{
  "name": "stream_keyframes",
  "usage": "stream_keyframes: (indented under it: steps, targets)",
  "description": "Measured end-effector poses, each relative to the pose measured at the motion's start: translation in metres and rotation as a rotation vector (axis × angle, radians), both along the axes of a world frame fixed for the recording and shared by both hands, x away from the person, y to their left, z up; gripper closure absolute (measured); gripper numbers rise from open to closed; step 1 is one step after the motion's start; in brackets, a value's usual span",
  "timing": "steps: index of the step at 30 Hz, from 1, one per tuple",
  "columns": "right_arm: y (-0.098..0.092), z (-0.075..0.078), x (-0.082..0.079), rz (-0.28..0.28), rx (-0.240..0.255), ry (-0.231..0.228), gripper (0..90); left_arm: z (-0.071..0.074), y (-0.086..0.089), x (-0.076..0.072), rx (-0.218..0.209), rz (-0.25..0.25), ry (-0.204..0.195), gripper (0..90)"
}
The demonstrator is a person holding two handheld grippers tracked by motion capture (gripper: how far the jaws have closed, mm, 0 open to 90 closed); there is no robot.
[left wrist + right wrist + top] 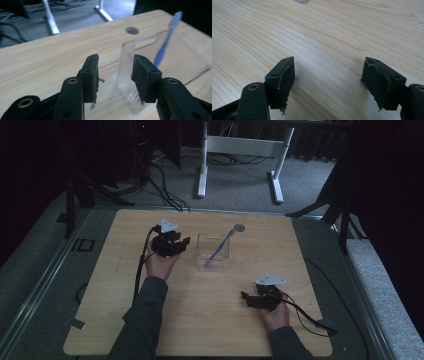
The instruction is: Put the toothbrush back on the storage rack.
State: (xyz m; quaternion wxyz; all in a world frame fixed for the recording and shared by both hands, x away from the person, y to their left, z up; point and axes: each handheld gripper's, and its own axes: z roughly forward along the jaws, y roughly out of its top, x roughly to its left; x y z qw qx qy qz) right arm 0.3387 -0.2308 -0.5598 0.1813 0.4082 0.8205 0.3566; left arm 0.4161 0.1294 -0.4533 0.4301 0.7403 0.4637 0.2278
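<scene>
A clear plastic container (204,251) stands near the middle of the wooden table (200,320), with a blue toothbrush (220,249) leaning in it, head up and to the right. My left gripper (184,242) hovers just left of the container, jaws open. In the left gripper view its jaws (115,58) stand apart, the container's (140,42) near wall edge just beyond the right pad, no pad pressing on it; the toothbrush (163,47) rises behind. My right gripper (246,296) rests low at the front right, open over bare wood (329,61).
A round cable hole (239,227) sits in the table behind the container, also seen as the hole (131,30) in the left gripper view. White desk legs (202,165) and cables lie on the floor beyond the table's far edge.
</scene>
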Motion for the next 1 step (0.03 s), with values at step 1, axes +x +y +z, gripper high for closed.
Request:
stream_keyframes:
  steps: [1]
  targets:
    - [0.0000, 0.0000, 0.0000, 0.000, 0.000, 0.000, 26.2, -0.0035, 0.0029, -0.0002, 0.005, 0.013, 0.005, 54.6]
